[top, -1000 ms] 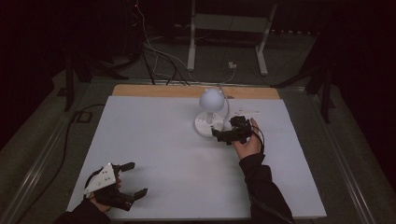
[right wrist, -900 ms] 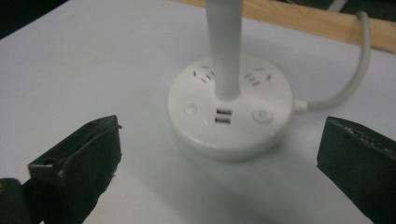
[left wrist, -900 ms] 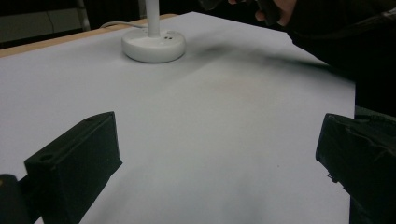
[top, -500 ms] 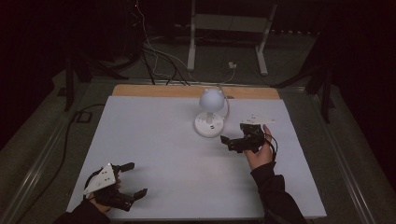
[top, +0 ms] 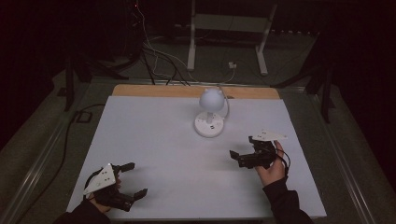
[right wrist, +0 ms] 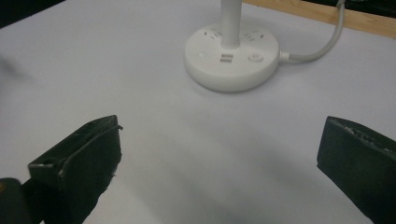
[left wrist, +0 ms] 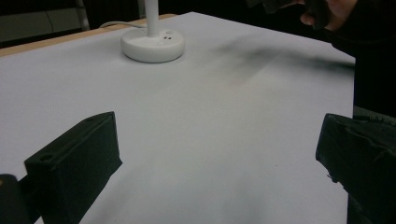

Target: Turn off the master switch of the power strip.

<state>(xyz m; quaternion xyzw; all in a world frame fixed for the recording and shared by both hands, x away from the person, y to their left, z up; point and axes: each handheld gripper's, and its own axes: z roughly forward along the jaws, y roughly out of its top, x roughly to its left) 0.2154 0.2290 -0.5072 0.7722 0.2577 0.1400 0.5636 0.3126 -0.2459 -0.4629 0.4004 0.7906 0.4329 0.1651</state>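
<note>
The right gripper (top: 243, 151) hovers near the desk's right edge, jaws wide and holding nothing, aimed at the small white round-based lamp (top: 210, 122) standing near the far edge's middle. The left gripper (top: 132, 179), near the front left corner of the white desk (top: 154, 135), likewise has its jaws spread wide and empty.

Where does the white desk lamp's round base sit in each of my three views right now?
High view: white desk lamp's round base, centre, toward the table's far edge.
Left gripper view: upper left.
Right gripper view: top centre, sockets and button facing up.
Shared landmark: the wooden strip behind it.
</note>
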